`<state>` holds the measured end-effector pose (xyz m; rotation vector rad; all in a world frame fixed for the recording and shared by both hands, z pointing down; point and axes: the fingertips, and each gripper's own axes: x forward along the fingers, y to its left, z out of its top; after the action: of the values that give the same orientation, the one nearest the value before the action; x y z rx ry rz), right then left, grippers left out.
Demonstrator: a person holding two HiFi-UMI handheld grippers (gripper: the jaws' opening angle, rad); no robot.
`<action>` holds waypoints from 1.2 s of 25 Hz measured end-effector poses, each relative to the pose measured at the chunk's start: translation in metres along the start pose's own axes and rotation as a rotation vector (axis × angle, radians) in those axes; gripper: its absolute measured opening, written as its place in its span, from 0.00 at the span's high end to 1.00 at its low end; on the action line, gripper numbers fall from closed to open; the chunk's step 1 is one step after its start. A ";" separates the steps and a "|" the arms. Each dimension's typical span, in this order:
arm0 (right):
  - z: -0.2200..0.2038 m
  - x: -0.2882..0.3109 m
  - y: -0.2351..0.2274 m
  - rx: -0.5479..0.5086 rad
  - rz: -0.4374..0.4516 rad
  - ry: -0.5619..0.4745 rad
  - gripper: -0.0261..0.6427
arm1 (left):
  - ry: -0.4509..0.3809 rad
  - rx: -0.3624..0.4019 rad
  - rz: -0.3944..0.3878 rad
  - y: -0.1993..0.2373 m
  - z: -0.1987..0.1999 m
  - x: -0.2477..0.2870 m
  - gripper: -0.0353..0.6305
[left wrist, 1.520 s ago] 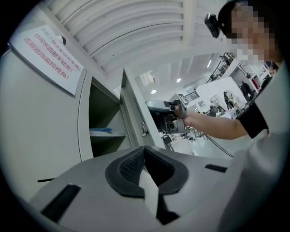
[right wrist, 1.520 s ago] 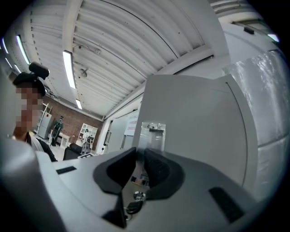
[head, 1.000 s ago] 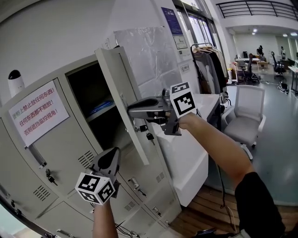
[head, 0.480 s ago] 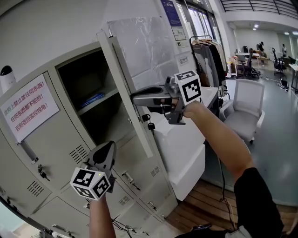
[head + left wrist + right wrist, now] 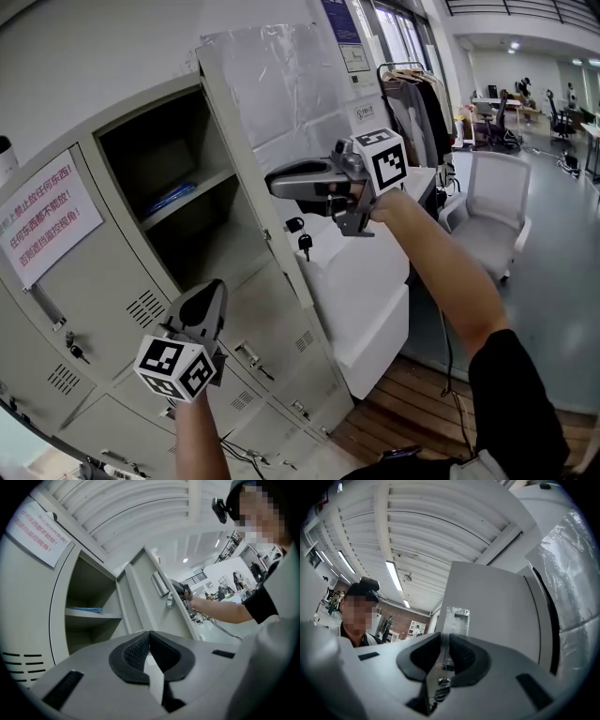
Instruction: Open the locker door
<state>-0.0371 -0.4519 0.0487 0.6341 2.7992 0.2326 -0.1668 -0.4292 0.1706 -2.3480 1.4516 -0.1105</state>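
The grey locker door [image 5: 246, 150] stands swung out from its upper compartment [image 5: 159, 159], seen nearly edge-on in the head view. My right gripper [image 5: 274, 182] is shut on the door's metal handle plate [image 5: 454, 618] at the door's free edge. Keys [image 5: 302, 240] hang from the lock just below the jaws. A blue flat item [image 5: 172, 199] lies on the shelf inside. My left gripper [image 5: 208, 292] hangs lower, in front of the lower lockers, with its pads together and nothing between them. In the left gripper view the open door [image 5: 145, 592] and the right hand show ahead.
A paper sign with red print [image 5: 42, 225] is taped to the neighbouring locker door. Lower lockers with handles [image 5: 246, 356] sit below. A white cabinet [image 5: 366, 281] stands right of the lockers, then a clothes rack [image 5: 412, 112] and a white chair [image 5: 492, 220].
The door has swung further open, pulled by my right gripper, which moved slightly up and right. More of the compartment shows. The left gripper has sunk a little.
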 end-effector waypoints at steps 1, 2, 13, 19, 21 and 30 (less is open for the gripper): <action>0.001 -0.003 0.000 -0.001 0.013 -0.002 0.86 | 0.001 0.001 0.002 -0.001 0.000 0.001 0.93; 0.001 -0.005 0.000 -0.002 0.025 -0.002 0.86 | 0.003 0.001 0.004 -0.001 -0.001 0.002 0.92; 0.007 -0.031 -0.004 0.014 0.113 -0.019 0.86 | 0.023 -0.006 0.030 -0.002 -0.005 0.011 0.92; 0.017 -0.050 -0.003 0.048 0.175 -0.054 0.86 | 0.035 -0.019 0.031 -0.009 -0.007 0.025 0.92; 0.017 -0.052 -0.005 0.056 0.187 -0.060 0.86 | 0.036 -0.025 0.034 -0.007 -0.010 0.025 0.92; 0.011 -0.065 -0.013 0.065 0.236 -0.090 0.86 | 0.045 -0.026 0.028 -0.004 -0.027 0.026 0.93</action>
<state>0.0170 -0.4910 0.0499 0.9672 2.6529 0.1545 -0.1582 -0.4572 0.1935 -2.3594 1.5150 -0.1386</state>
